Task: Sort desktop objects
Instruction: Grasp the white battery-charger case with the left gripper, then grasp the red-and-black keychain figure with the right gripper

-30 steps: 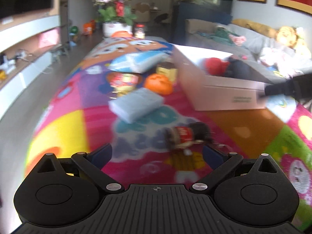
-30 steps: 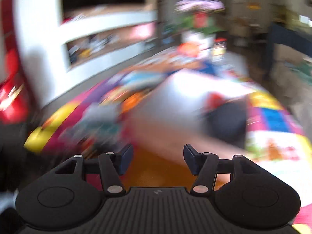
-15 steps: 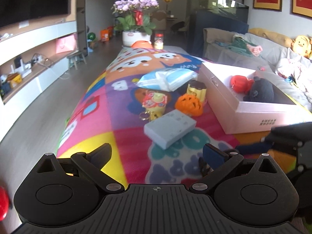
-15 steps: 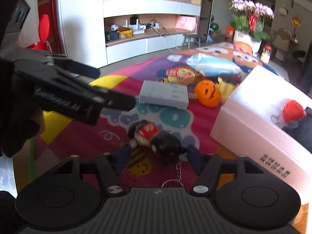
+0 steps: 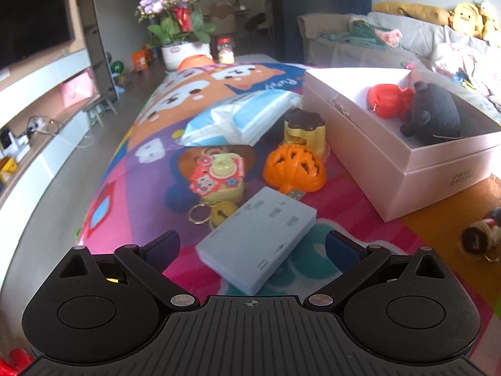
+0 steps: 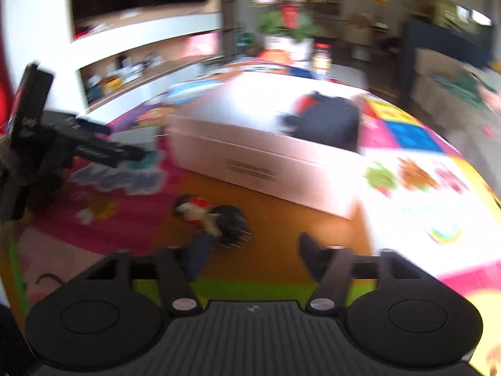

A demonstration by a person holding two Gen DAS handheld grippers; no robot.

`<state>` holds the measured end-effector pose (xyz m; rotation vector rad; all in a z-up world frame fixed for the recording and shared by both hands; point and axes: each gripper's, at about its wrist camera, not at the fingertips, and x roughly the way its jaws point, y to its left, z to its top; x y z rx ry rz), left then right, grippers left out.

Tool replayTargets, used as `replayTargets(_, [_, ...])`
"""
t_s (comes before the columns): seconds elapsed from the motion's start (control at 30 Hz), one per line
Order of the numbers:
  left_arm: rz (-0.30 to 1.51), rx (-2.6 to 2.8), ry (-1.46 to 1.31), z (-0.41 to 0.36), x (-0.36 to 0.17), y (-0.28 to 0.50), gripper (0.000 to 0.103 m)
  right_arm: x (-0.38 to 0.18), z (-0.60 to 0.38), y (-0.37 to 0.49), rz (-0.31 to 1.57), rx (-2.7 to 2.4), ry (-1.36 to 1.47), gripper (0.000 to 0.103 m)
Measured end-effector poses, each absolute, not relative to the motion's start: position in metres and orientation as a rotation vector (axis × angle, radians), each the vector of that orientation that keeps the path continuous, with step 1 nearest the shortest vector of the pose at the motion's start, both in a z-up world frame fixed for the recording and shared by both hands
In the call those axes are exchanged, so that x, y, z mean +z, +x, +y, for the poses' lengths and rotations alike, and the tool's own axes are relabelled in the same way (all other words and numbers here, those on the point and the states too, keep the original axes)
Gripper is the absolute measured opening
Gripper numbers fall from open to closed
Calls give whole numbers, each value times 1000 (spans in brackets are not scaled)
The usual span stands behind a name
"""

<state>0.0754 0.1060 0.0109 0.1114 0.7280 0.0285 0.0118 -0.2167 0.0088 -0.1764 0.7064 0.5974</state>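
My left gripper (image 5: 252,246) is open low over the colourful play mat (image 5: 150,163), and the near end of a flat grey-blue box (image 5: 256,241) lies between its fingers, untouched. Beyond it lie an orange helmet toy (image 5: 294,169), a yellow camera keychain (image 5: 219,175), a brown-topped yellow toy (image 5: 303,128) and a blue-white packet (image 5: 241,116). The pink-white box (image 5: 407,163) holds a red toy (image 5: 386,100) and a black plush (image 5: 435,116). My right gripper (image 6: 255,250) is opening. A small doll keychain (image 6: 213,216) lies on the mat just ahead of its left finger, not gripped.
The pink-white box (image 6: 266,156) stands right behind the doll in the blurred right wrist view. My left gripper (image 6: 78,147) shows at that view's left edge. A flower pot (image 5: 184,53) and a jar (image 5: 226,53) stand at the mat's far end; a sofa (image 5: 391,44) runs along the right.
My right gripper's jaws went from narrow around the doll to wide, and the doll now lies on the orange patch nearer the box. My left gripper moved up to the grey-blue box.
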Motion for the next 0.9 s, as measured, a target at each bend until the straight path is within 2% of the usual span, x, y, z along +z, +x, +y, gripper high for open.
replayTargets(0.03, [732,29,115,104,10,77,98,6,-224,11,712,578,-156,73])
replayTargets(0.1, [735,23,122,101,11,80,84,-1,-235,14,731,546,-116,76])
replayTargets(0.4, [741,20,194,76,18,52,54,-7,-252,18,718,559,-29,94])
replayTargets(0.43, [743,9,178,73,19,45,53,-7,-253,18,720,553,-21,96])
replayTargets(0.6, [748,-79,114,50,19,17,53,-11,-248,22,730,539,-12,103])
replayTargets(0.77, [757,-243,51,29,22,2,56,-11,-244,21,736,528,-37,103])
replayTargets(0.83, [734,-281,74,20,25,-5,64,-11,-242,21,738,524,-48,103])
replayTargets(0.9, [694,-278,109,15,27,-10,83,-12,-240,21,740,521,-60,103])
